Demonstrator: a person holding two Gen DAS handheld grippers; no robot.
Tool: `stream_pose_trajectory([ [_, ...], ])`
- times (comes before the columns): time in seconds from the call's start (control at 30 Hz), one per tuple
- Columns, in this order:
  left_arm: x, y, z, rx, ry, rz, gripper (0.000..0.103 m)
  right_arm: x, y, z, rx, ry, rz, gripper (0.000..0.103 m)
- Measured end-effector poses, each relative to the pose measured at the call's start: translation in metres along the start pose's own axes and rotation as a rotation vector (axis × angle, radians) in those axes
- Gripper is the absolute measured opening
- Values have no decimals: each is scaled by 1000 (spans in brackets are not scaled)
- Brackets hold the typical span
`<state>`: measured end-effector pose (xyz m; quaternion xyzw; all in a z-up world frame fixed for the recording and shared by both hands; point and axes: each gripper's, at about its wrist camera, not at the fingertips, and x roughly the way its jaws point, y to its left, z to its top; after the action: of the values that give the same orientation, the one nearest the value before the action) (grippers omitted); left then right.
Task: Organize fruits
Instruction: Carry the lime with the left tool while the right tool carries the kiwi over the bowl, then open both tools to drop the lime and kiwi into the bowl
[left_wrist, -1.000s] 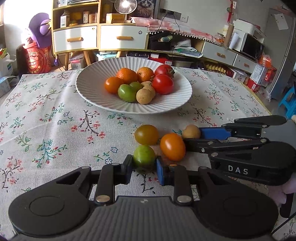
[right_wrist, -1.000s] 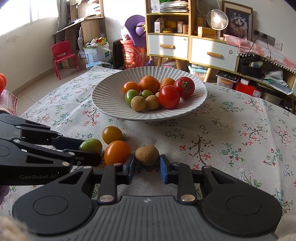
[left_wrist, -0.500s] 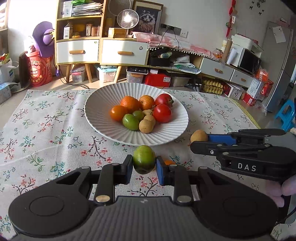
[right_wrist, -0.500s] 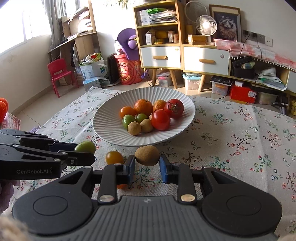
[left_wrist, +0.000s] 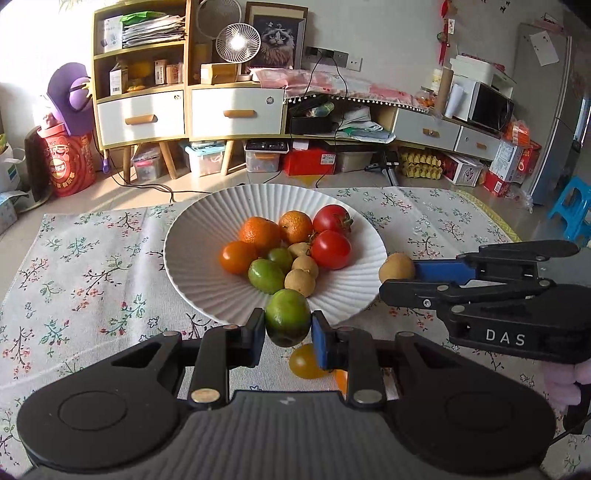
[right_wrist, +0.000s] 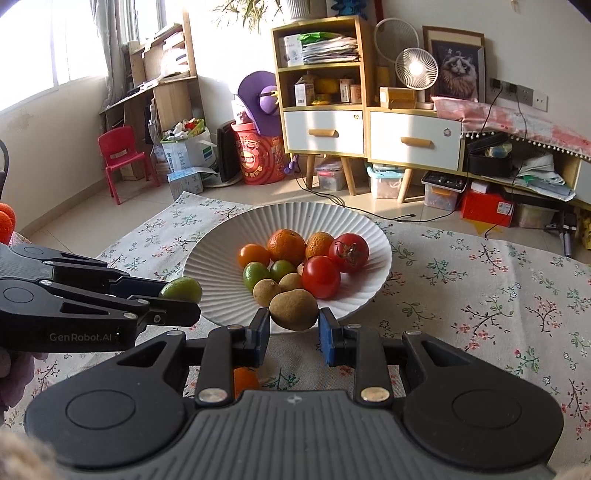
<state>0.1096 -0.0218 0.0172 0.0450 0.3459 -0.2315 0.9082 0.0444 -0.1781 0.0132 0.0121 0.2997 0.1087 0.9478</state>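
Note:
My left gripper is shut on a green lime, held in the air just before the near rim of the white ribbed plate. My right gripper is shut on a brown oval fruit, also lifted near the plate's front rim. The plate holds several fruits: oranges, red tomatoes, green limes and small brown fruits. Each gripper shows in the other's view, the right gripper at the right, the left gripper at the left. A yellow-orange tomato and an orange fruit lie on the cloth below.
The table carries a floral cloth. Behind it stand a wooden drawer cabinet, a small fan, a red barrel and storage boxes on the floor. A red child's chair is at the far left.
Both grippers have risen off the cloth with their fruits and come closer to the plate. The two fruits left on the cloth have slipped down behind the fingers.

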Motion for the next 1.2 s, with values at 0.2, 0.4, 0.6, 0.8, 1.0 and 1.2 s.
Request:
stream_pose_trajectory([
  [0.2,21,0,6,27,37,1,18,17,-2,6,-19,14,20,25],
  [0.4,28,5,8,27,41,-4,18,27,-4,2,-25,27,18,25],
  [0.6,30,7,5,25,40,-11,19,29,-4,2,-29,25,12,26],
  [0.8,27,9,5,30,26,-31,20,30,-5,5,-34,26,10,26],
  [1.0,25,7,9,48,15,-34,23,26,-3,8,-36,30,19,27],
  [1.2,18,4,7,61,1,-20,39,19,-4,11,-38,25,6,37],
])
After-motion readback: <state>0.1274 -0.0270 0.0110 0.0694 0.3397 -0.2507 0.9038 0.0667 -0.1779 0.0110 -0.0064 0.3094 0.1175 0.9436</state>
